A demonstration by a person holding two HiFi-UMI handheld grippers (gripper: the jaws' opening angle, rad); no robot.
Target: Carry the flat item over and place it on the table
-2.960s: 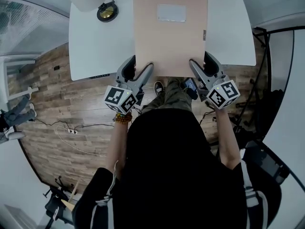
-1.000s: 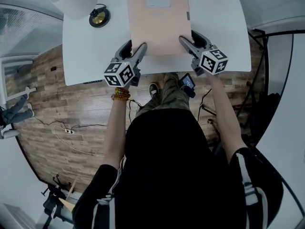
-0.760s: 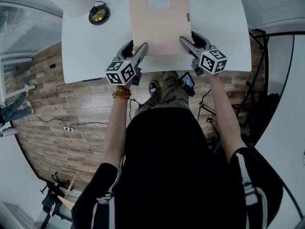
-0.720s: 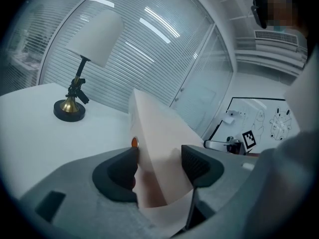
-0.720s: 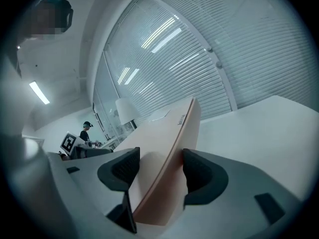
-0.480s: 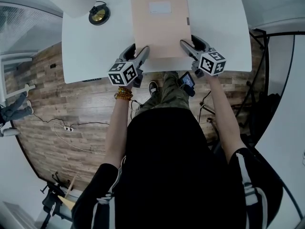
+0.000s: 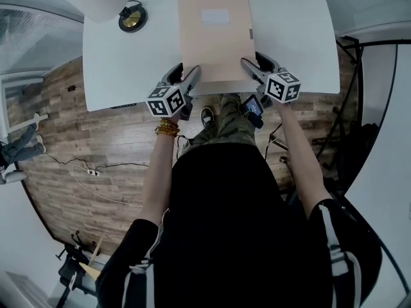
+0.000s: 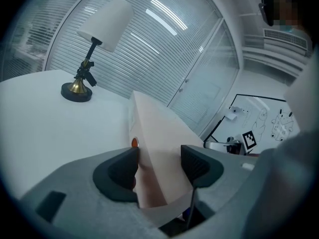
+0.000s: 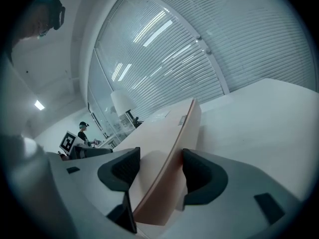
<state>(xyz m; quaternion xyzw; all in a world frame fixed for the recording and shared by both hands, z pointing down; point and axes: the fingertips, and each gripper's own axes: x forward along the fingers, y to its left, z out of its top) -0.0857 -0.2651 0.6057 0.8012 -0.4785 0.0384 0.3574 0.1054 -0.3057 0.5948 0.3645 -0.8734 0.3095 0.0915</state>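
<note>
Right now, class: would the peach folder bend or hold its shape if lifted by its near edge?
Probably stiff: the folder runs straight, without sag, between the left gripper and right gripper pinching its near corners. Likely light for its size, since it looks thin edge-on. It may slide easily on the smooth white table.

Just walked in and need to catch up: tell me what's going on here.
A person holds a gripper in each hand. The left gripper and the right gripper each clamp a near corner of a flat beige folder that lies over the white table, a desk lamp off to its left. Whether it rests fully down cannot be told.
</note>
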